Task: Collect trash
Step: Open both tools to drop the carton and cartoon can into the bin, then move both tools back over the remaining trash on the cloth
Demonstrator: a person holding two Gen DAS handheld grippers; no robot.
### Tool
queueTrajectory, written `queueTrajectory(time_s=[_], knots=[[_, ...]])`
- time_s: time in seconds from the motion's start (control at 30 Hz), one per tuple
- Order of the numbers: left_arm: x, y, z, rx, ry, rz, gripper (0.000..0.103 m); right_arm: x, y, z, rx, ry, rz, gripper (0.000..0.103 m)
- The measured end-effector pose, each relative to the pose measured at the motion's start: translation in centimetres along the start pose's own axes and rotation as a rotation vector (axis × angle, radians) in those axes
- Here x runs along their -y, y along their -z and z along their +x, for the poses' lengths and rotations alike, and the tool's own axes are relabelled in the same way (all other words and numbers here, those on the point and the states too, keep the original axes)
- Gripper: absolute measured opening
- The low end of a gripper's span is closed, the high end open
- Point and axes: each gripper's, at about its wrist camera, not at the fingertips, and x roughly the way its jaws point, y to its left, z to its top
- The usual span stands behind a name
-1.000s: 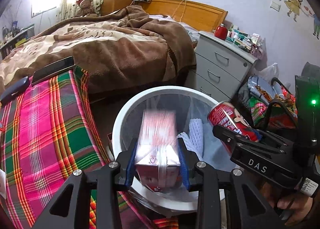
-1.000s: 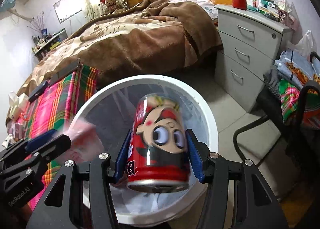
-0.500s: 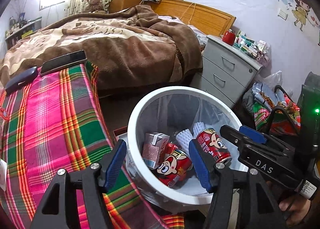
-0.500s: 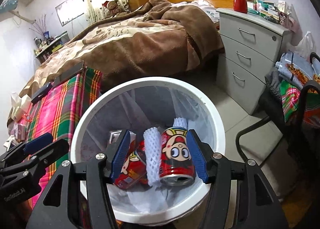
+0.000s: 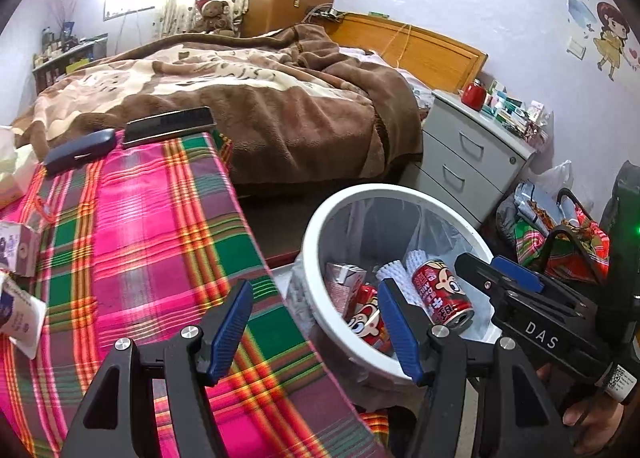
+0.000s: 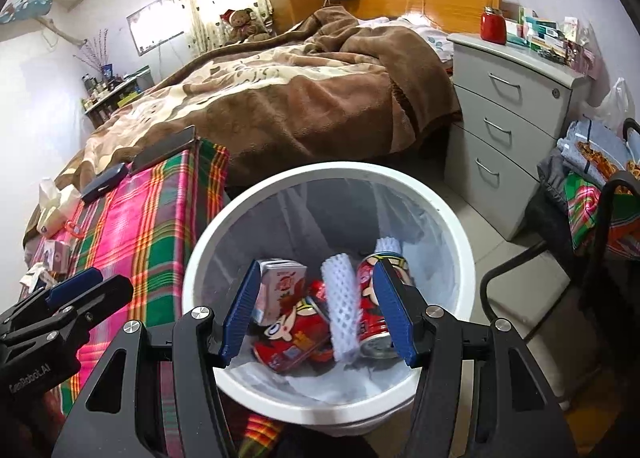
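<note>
We see L gripper (image 5: 314, 324) and R gripper (image 6: 318, 310) both spread wide, nothing held. Two red cans (image 6: 296, 334), carton (image 6: 280, 284), foam net (image 6: 340, 310) lie inside white bin (image 6: 460, 242) beside plaid cloth (image 5: 140, 226).

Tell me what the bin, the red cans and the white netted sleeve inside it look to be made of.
Bin: smooth white plastic by the look, with a thin translucent liner.
Red cans: likely thin printed metal; one shows a silvery rim.
Netted sleeve: probably soft white foam mesh, open diamond weave.

Bin mouth (image 6: 448, 218) open above, bed (image 6: 280, 98) behind, drawers (image 6: 500, 130) right
</note>
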Motion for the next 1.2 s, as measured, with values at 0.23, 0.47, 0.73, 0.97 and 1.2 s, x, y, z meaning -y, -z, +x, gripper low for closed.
queueTrajectory(time_s=[0.23, 0.47, 0.73, 0.97, 1.2], knots=[[-2.3, 0.7, -2.2, 0.029, -0.034, -0.033, 0.064, -1.7, 0.5, -0.1, 0.004, -0.026, -0.011, 0.067], [-4.8, 1.5, -4.4, 0.061, -0.094, -0.062, 0.064, -4.0, 1.2, -0.2, 0.008, -0.058, -0.037, 0.067], [-8.6, 2.6, -6.8, 0.092, -0.144, -0.119, 0.064, -7.3, 2.0, 0.3, -0.003, -0.111, -0.09, 0.067], [-12.3, 3.8, -8.5, 0.101, -0.208, -0.161, 0.064, -10.5, 2.8, 0.6, -0.018, -0.148, -0.149, 0.067], [-16.3, 4.7, -10.1, 0.118, -0.266, -0.221, 0.064, -13.4, 3.4, 0.9, -0.029, -0.187, -0.206, 0.067]])
